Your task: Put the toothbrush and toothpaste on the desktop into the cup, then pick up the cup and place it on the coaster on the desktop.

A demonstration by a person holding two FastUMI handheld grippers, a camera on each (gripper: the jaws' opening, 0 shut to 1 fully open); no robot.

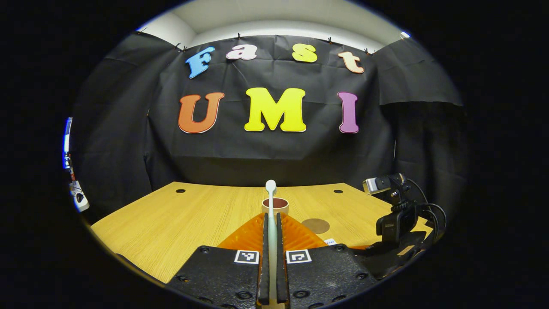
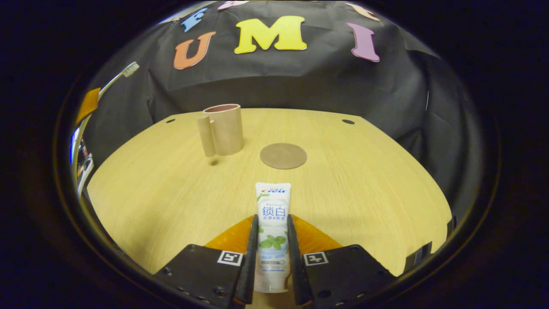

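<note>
Left gripper [image 1: 271, 240]: clamping one toothbrush [image 1: 270, 201], long axis pointing forward at the cup [image 1: 275, 206], which is standing dead ahead.
Right gripper [image 2: 272, 240]: pinching one toothpaste [image 2: 272, 214] tube, lengthwise along its fingers.
Cup: one, empty-looking, standing toward the desktop's [image 2: 364, 180] far edge.
Coaster [image 2: 283, 155]: one, lying bare just beside the cup.

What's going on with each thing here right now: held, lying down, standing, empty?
toothbrush: gripped between the left gripper's fingers, head forward.
toothpaste: clamped in the right gripper.
cup: upright on the desktop, nothing sticking out.
coaster: flat, bare, beside the cup.
</note>
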